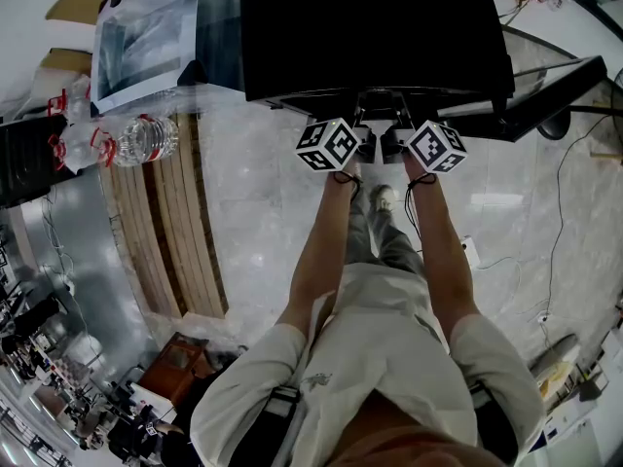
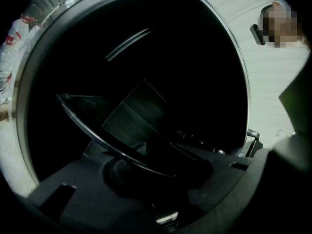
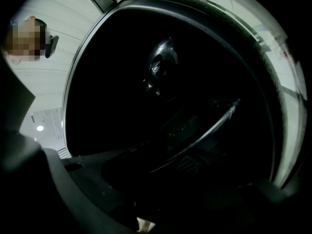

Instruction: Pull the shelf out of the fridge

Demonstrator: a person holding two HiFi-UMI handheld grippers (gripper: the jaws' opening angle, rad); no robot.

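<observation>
The black fridge (image 1: 370, 27) stands open in front of me in the head view. Both grippers reach level into its dark opening, side by side, and their tips are hidden under its top edge. My left gripper (image 1: 362, 126) bears the left marker cube and my right gripper (image 1: 401, 126) the right one. In the left gripper view the glass shelf (image 2: 129, 116) lies tilted in the dark, and my left gripper (image 2: 161, 165) is shut on its front rim. In the right gripper view my right gripper (image 3: 146, 175) is shut on the same shelf (image 3: 195, 126) at its rim.
The fridge door (image 1: 545, 95) hangs open at the right. Water bottles (image 1: 136, 142) and a clear box (image 1: 146, 37) sit at the left beside wooden planks (image 1: 180, 232). A cable (image 1: 560, 212) trails over the marble floor. A round fitting (image 3: 161, 60) shows inside the fridge.
</observation>
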